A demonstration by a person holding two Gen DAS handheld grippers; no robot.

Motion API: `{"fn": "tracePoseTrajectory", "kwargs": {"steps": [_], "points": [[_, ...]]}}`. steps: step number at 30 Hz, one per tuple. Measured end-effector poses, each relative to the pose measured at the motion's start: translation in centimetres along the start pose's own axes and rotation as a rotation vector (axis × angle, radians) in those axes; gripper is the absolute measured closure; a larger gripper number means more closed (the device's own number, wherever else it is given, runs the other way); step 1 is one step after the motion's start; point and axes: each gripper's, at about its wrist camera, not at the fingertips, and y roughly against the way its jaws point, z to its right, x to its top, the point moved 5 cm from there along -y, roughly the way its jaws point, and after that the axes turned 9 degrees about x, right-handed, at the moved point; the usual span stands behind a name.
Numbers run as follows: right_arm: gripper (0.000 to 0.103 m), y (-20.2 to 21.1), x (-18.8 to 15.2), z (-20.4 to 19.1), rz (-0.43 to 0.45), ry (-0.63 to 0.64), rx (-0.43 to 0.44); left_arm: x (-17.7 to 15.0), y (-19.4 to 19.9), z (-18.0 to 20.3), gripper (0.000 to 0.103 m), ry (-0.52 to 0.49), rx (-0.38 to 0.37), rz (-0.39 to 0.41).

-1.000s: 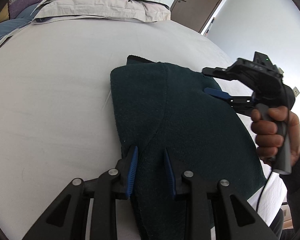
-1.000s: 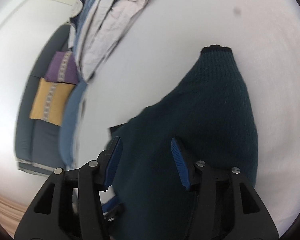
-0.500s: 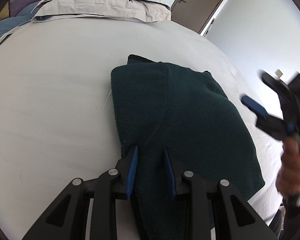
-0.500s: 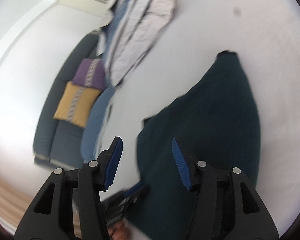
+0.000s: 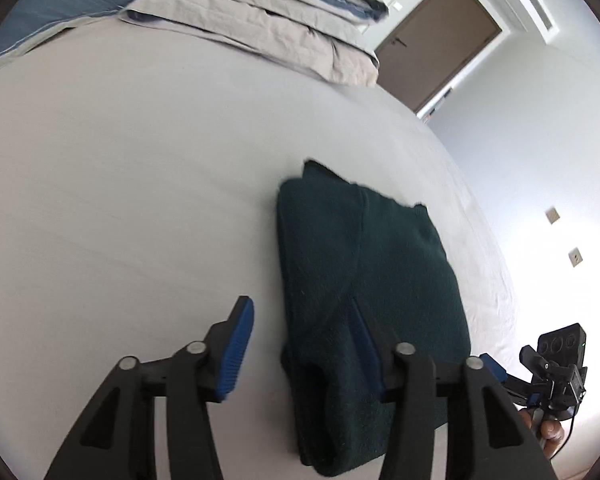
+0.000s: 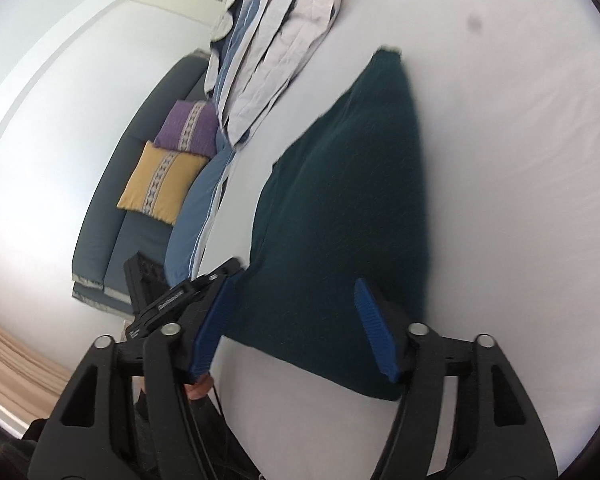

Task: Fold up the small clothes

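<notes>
**Folded garment released on the bed, both tongs opening**

One dark green knitted garment [image 5: 364,280] is seen lying folded on the white bed [image 5: 120,200], at about 3 o'clock of the sheet's middle in the left wrist view. The left tongs [image 5: 300,340] are spread and their jaws are opening; the near end of the garment lies between the blue pads, but no pad is seen pressing on it, so it is judged released. The right tongs [image 6: 296,328] are likewise opening, with the near edge of the garment in front of the gap and nothing clamped; that view is blurred, so finer contact cannot be told.

The step in hand is judged to be the letting go after a fold. It would be done well if both tongs were drawn straight back off the cloth without a pad catching the knit, since a snag would pull the top layer open. The edges at 12 o'clock look slightly uneven, with a lower layer showing beyond the upper one; a light squaring could be given before the piece is left.

Counted: one garment, two tongs, one hand [image 5: 552,432] partly seen at 4 o'clock under the right tongs. One stack of pale bedding [image 5: 260,12] is seen at 12 o'clock. Two cushions, one purple [image 6: 188,128] and one yellow [image 6: 160,180], lie on a dark sofa [image 6: 100,232]. One brown door [image 5: 436,52] is visible.
</notes>
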Motion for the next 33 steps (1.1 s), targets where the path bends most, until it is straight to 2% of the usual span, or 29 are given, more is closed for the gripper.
{"fn": "tracePoseTrajectory", "kwargs": {"steps": [2,4,7,11,18,21,24,26,27,33], "points": [[0.030,1.3,1.2,1.1,0.022,-0.036,-0.034,0.2,-0.6,-0.6,0.049,0.022,-0.014,-0.047],[0.030,1.5,2.2,2.1,0.019,-0.072,-0.039,0.1,-2.2,-0.9,0.049,0.031,-0.047,-0.125],[0.030,0.9,3.3,3.8,-0.010,-0.123,-0.049,0.0,-4.3,-0.8,0.049,0.076,-0.078,-0.192],[0.030,-1.0,3.7,5.9,-0.067,-0.156,-0.063,0.7,-5.7,-0.9,0.047,0.140,-0.146,-0.235],[0.031,-4.5,5.1,6.0,-0.122,-0.148,-0.049,1.8,-8.0,-0.3,0.047,0.188,-0.232,-0.327],[0.033,-5.9,5.5,6.0,-0.152,-0.136,-0.079,2.2,-9.2,0.6,0.047,0.209,-0.259,-0.361],[0.041,-7.7,6.0,6.2,-0.184,-0.126,-0.144,2.3,-9.8,1.6,0.050,0.191,-0.229,-0.367],[0.043,-8.5,6.2,5.9,-0.190,-0.108,-0.170,2.1,-10.0,2.4,0.062,0.149,-0.180,-0.357],[0.046,-8.7,6.3,5.7,-0.192,-0.095,-0.188,2.0,-10.0,2.7,0.064,0.137,-0.165,-0.349],[0.062,-8.3,6.0,3.9,-0.157,-0.024,-0.253,2.0,-9.3,3.8,0.077,0.104,-0.125,-0.319]]}}
